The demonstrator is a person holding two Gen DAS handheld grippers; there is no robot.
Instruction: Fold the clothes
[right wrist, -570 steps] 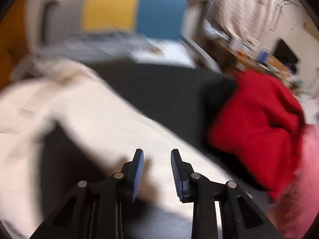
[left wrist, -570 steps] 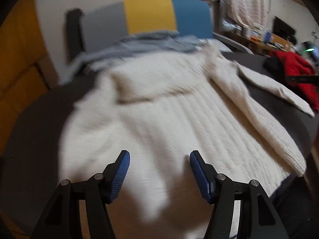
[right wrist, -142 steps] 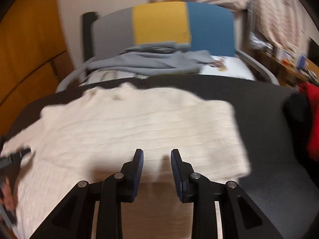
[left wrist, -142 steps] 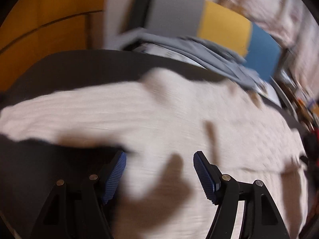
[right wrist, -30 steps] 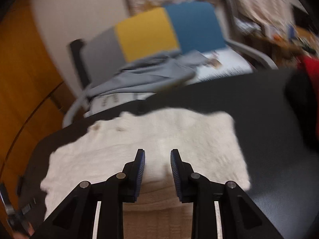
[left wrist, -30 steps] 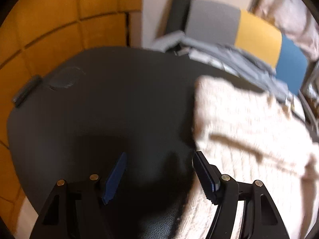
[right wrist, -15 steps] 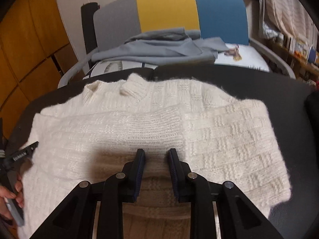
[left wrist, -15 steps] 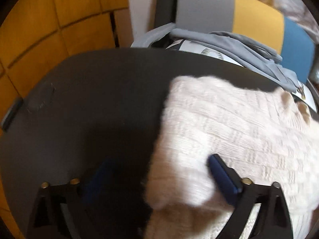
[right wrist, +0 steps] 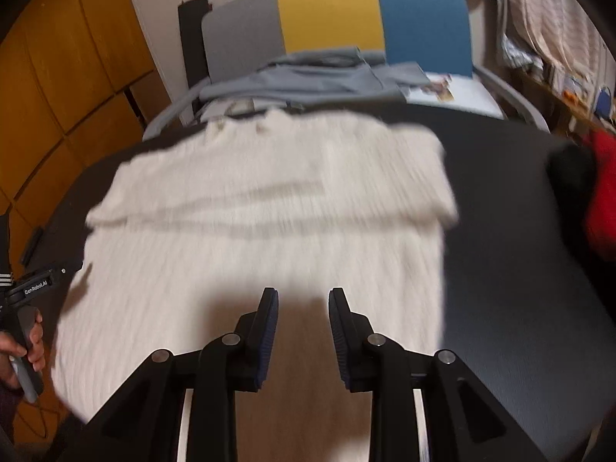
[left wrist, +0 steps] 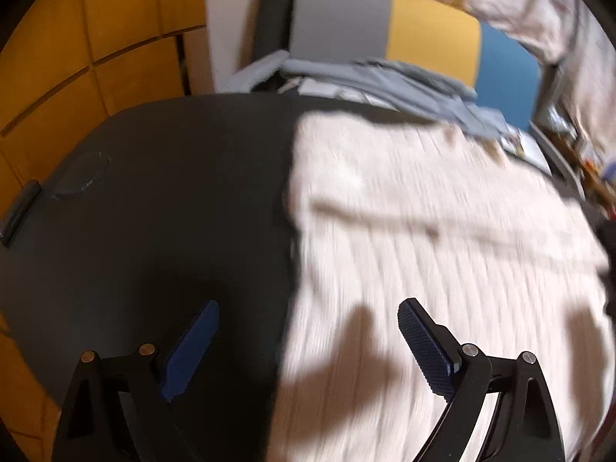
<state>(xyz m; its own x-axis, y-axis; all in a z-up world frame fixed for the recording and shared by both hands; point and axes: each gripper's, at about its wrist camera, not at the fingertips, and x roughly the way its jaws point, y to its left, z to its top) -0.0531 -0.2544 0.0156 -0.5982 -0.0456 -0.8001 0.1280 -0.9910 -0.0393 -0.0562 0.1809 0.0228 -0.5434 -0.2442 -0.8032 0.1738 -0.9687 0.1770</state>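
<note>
The left gripper (left wrist: pixel 308 342) hangs above the dark tabletop (left wrist: pixel 154 211) with its jaws spread wide and nothing between them; its left pad sits over bare surface and its right pad over the left edge of the cream knit sweater (left wrist: pixel 423 250). The right gripper (right wrist: pixel 302 323) hovers over the near middle of the sweater (right wrist: pixel 269 231), its pads parted by a narrow gap and gripping nothing.

Only the right wrist view shows the left gripper from outside, at the table's left edge with the person's hand (right wrist: pixel 32 342) on its handle, and a red garment (right wrist: pixel 604 200) beside a black one at the right edge. Only the left wrist view shows a round recessed disc (left wrist: pixel 79 177) near the far left edge of the surface.

The sweater lies flat with both sleeves folded across the chest, the collar toward the far edge and the hem toward the near edge, so its long axis runs from near to far. Beyond the far edge stands a chair with a grey, yellow and blue back (right wrist: pixel 335 23), with grey clothing (right wrist: pixel 308 77) draped on its seat.

Half a second ago the left gripper sat low over the sweater's folded left corner; it has since lifted and pulled back. The right gripper's gap has widened slightly.
</note>
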